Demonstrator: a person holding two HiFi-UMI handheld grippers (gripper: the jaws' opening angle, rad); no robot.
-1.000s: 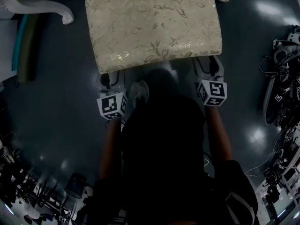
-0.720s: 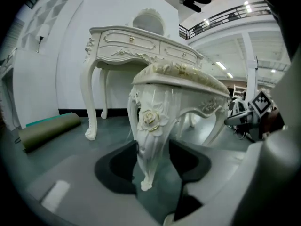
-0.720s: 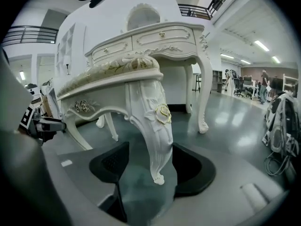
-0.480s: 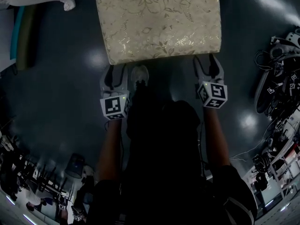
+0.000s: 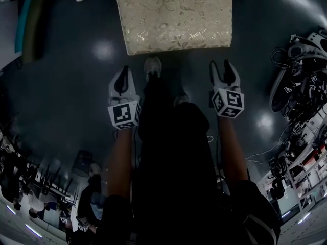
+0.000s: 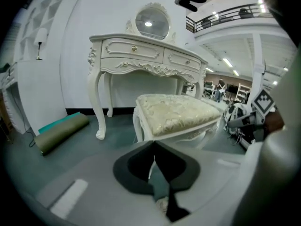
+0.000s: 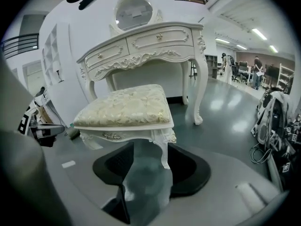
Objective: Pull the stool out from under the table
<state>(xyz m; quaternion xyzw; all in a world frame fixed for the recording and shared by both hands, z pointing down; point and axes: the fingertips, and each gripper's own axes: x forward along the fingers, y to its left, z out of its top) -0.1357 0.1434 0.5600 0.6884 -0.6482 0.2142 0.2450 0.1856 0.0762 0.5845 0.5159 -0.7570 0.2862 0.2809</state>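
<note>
Left gripper (image 5: 122,73) first: its jaws are pressed together with nothing in them, and its own view just shows floor past the tips. The right gripper (image 5: 224,65) has its jaws partly apart. They've just been closing a bit, and there's nothing between them either, only a stool leg seen through the gap farther off. Both hang above the dark glossy floor (image 5: 71,111), and neither touches anything. The white carved stool with the cream floral cushion (image 5: 173,14) sits straight ahead of the tips. It's centred between the two grippers, with its long side running left to right, so its near edge faces both squarely. Neither hand looks clearly nearer; maybe the right one by a hair. Past the stool is the white ornate dressing table (image 7: 146,46), and from the right gripper view the seat looks fully out in front of it. I'd call the pull basically done. Any more tugging means reaching forward to that near edge again.
</note>
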